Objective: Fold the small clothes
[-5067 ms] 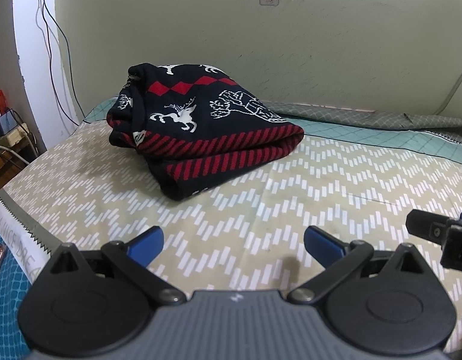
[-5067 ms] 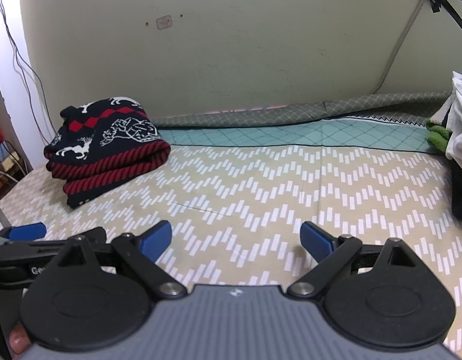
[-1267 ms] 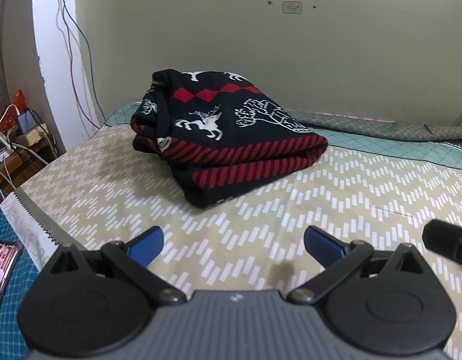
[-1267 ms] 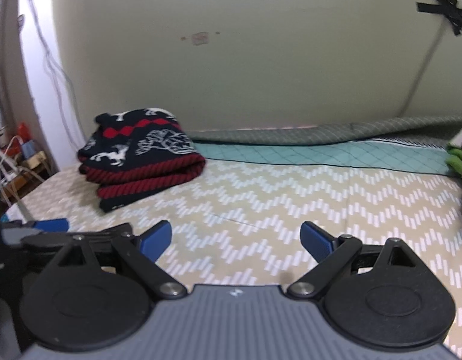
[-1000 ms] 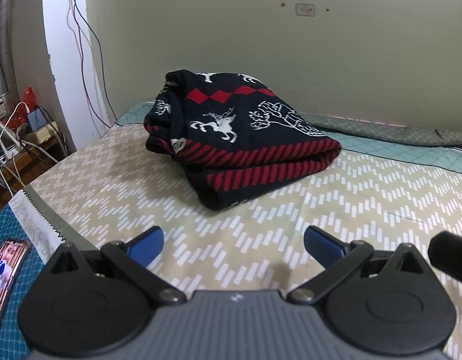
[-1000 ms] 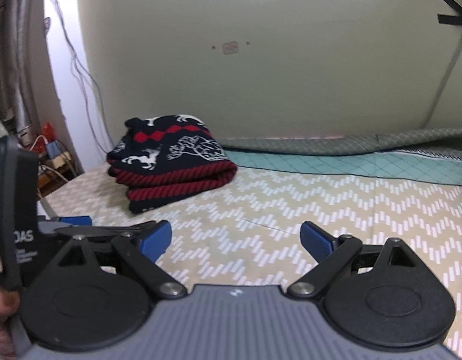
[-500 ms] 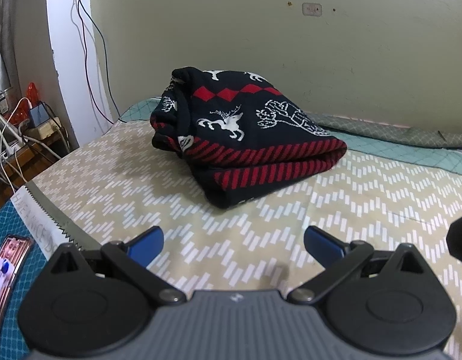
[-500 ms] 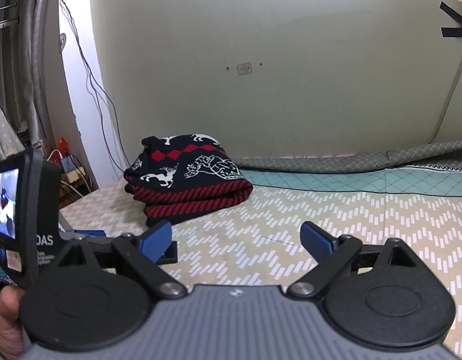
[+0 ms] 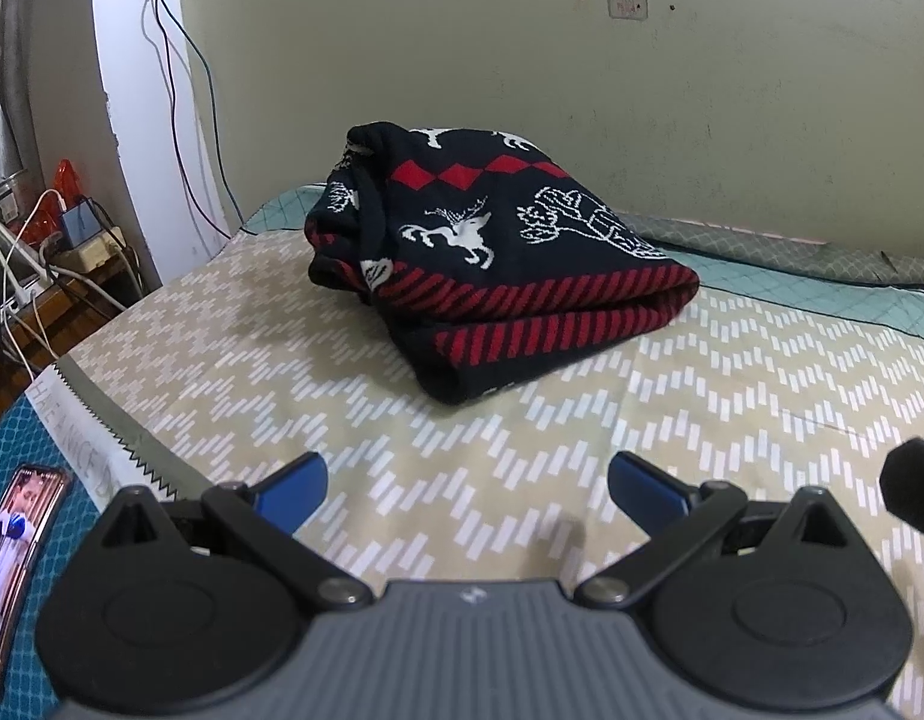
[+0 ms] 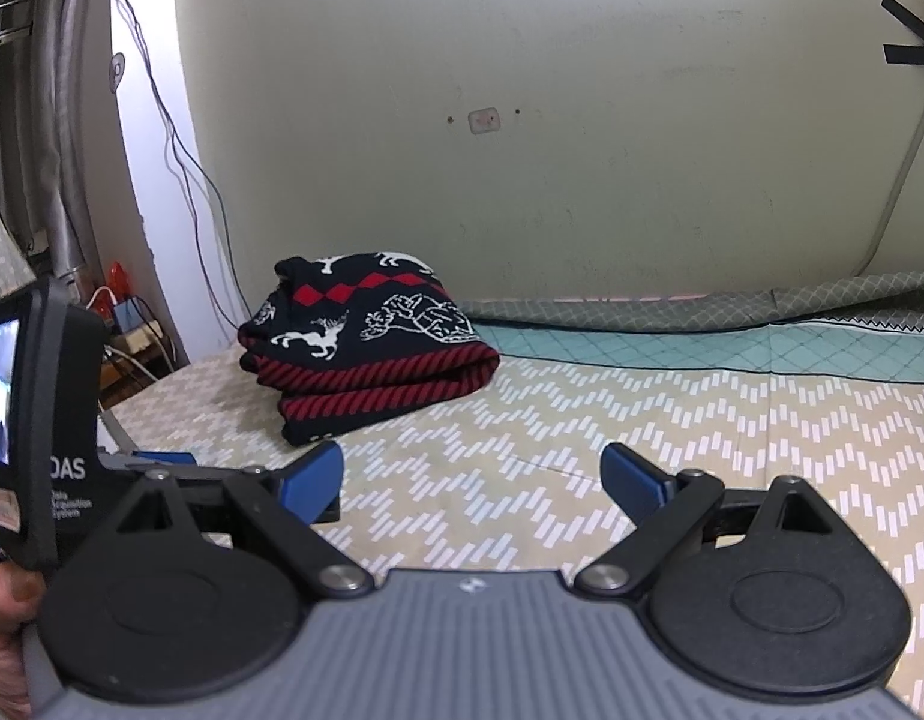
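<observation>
Dark knit sweater [image 9: 498, 252] with red stripes and white reindeer lay already folded into a thick bundle at the far left of the zigzag bedsheet [image 9: 732, 396], near the wall [image 9: 462, 60]; same bundle showed far left in the right wrist view [image 10: 366, 354]. Left gripper [image 9: 465, 489] had its blue fingers spread wide, holding nothing, low over the sheet on the near side of the sweater and well apart from it. Right gripper [image 10: 471, 480] was also spread and empty, over bare sheet to the right of the bundle, well apart. Left tool's body and screen visible at the left edge of the right view. Phone [image 9: 12, 546] lay on a teal mat at near left. Judged step: this garment looked finished, both tools idle between items. Next move probably called for fetching another piece of clothing and laying it flat on the open sheet to the right; no unfolded item was in view.
</observation>
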A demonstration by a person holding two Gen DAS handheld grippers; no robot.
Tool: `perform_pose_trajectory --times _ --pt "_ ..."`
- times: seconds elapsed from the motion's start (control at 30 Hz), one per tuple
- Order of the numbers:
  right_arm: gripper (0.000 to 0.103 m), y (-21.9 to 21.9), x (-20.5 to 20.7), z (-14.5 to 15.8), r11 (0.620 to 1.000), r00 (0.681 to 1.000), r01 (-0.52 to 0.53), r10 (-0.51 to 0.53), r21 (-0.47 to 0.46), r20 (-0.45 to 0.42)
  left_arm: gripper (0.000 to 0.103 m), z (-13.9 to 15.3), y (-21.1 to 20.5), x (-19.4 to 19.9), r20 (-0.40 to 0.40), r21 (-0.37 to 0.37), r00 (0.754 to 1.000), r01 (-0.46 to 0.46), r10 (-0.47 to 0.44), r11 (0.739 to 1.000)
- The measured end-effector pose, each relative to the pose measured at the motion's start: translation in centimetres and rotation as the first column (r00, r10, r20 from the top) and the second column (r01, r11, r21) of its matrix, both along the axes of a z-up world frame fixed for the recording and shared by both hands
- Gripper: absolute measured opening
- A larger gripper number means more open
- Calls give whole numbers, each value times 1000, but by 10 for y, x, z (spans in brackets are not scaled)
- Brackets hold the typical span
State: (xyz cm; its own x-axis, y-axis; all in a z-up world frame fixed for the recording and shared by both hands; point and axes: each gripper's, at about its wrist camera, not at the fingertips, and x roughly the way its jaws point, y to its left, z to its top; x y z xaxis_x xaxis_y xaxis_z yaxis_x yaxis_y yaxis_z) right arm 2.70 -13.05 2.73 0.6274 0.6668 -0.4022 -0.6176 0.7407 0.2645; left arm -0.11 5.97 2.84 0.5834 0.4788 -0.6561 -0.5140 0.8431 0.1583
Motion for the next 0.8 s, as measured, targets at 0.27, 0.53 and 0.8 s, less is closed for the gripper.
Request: perform_pose_trajectory --times 0.27,0.53,0.8 --pt "88 -1 0 0 1000 1000 1 -1 5 2 103 -2 -3 2 -21 0 1000 17 -17 1000" --pt "88 -2 -1 0 1000 1000 3 -3 9 2 103 -3 -3 2 -28 -2 999 25 -25 1000" --pt "88 -3 0 0 1000 1000 2 -2 9 2 103 -3 -4 2 -29 -3 999 29 -29 1000"
